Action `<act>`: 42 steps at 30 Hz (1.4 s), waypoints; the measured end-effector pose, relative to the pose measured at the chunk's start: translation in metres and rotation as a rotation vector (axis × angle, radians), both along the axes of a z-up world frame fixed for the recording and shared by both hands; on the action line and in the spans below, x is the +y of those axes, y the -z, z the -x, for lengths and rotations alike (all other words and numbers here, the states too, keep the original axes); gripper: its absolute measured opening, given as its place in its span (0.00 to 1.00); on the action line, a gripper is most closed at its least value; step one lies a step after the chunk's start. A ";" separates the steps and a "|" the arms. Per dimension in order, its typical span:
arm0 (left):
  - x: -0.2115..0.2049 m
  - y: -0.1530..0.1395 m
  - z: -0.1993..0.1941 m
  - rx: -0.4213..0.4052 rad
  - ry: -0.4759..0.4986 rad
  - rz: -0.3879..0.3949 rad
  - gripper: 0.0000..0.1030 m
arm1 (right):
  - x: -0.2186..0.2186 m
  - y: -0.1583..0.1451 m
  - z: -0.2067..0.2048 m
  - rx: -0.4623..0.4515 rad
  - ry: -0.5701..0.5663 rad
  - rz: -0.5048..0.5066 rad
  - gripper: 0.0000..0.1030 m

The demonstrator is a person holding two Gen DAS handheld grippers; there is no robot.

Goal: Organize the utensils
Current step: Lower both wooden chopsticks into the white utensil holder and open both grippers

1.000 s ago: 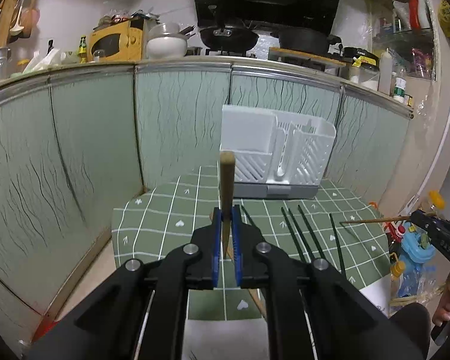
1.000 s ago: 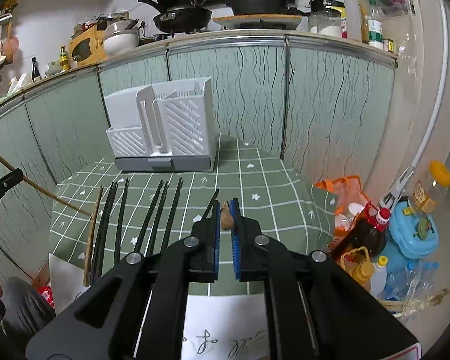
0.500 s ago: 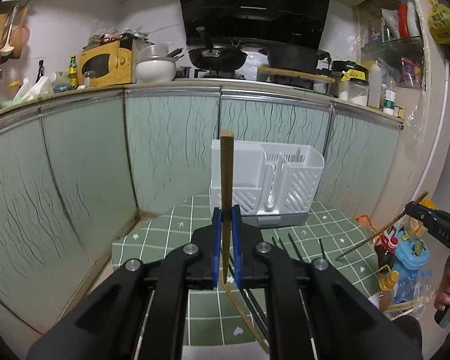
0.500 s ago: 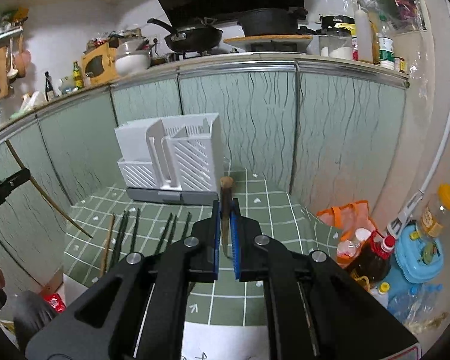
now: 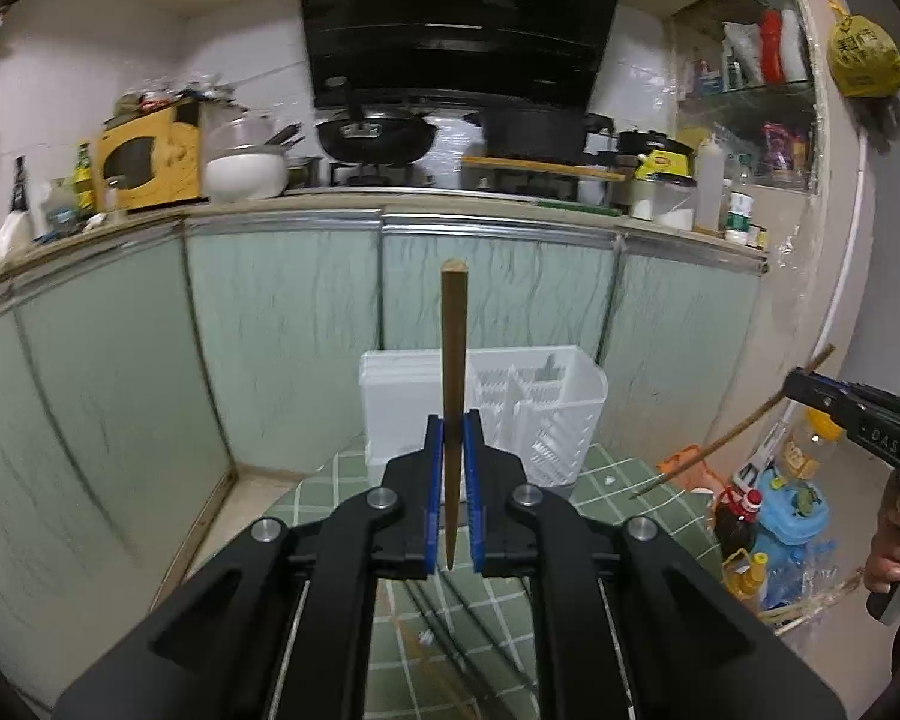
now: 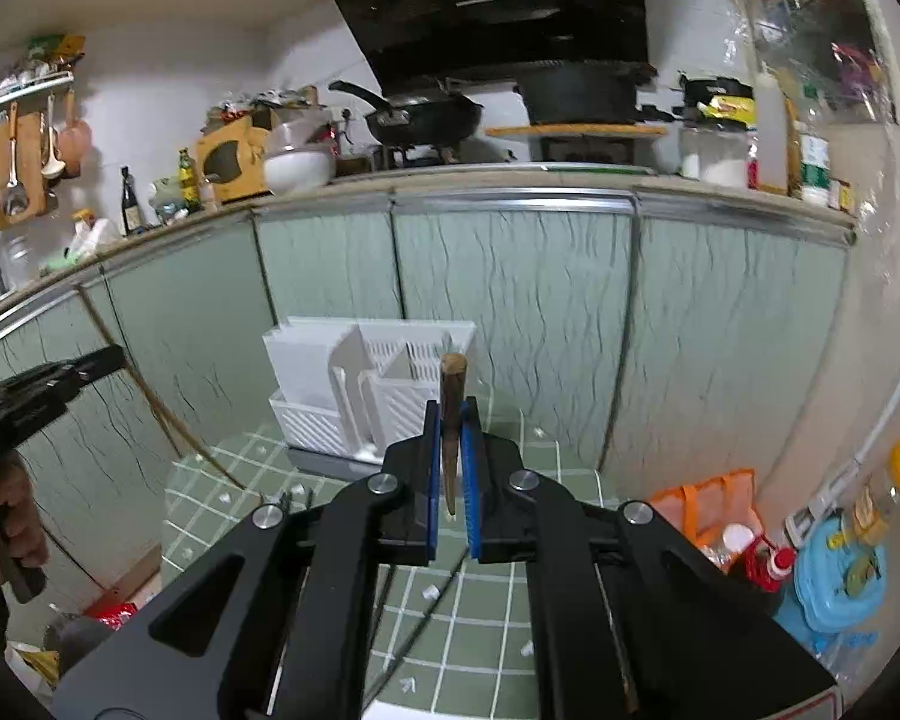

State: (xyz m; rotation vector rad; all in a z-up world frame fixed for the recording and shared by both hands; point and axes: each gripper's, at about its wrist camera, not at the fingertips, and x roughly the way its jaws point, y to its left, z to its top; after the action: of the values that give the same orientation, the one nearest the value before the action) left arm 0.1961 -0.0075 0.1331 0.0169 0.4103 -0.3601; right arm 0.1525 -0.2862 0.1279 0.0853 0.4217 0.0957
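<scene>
Two handheld grippers each clamp a single wooden chopstick above a table covered in green checked cloth (image 5: 624, 483). The left gripper (image 5: 452, 468) has its blue pads nearly together on a light brown chopstick (image 5: 453, 354) that stands upright in its view, its blunt end high against the cabinet doors. The right gripper (image 6: 452, 462) pinches a darker chopstick (image 6: 451, 396) just as tightly, with only a short stub showing above the pads. A white slotted utensil holder (image 6: 366, 396) stands beyond both, at the table's far edge. Several dark chopsticks (image 5: 450, 630), partly hidden and blurred, appear to lie on the cloth below.
</scene>
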 end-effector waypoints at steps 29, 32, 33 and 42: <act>-0.113 -0.041 -0.152 0.016 0.215 0.026 0.06 | -0.002 -0.049 -0.142 0.043 -0.095 0.019 0.06; -0.117 -0.026 -0.162 0.034 0.222 0.018 0.06 | -0.001 -0.034 -0.152 0.069 -0.105 0.018 0.06; -0.118 -0.019 -0.164 0.039 0.228 0.016 0.06 | 0.000 -0.026 -0.156 0.079 -0.107 0.020 0.06; -0.112 -0.001 -0.154 -0.004 0.200 -0.017 0.88 | -0.002 -0.008 -0.158 0.091 -0.068 0.054 0.67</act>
State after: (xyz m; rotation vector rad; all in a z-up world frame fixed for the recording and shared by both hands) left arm 0.3506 -0.1196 0.1342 0.0755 0.4083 -0.5532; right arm 0.3100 -0.2884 0.1360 0.0222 0.5179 0.1477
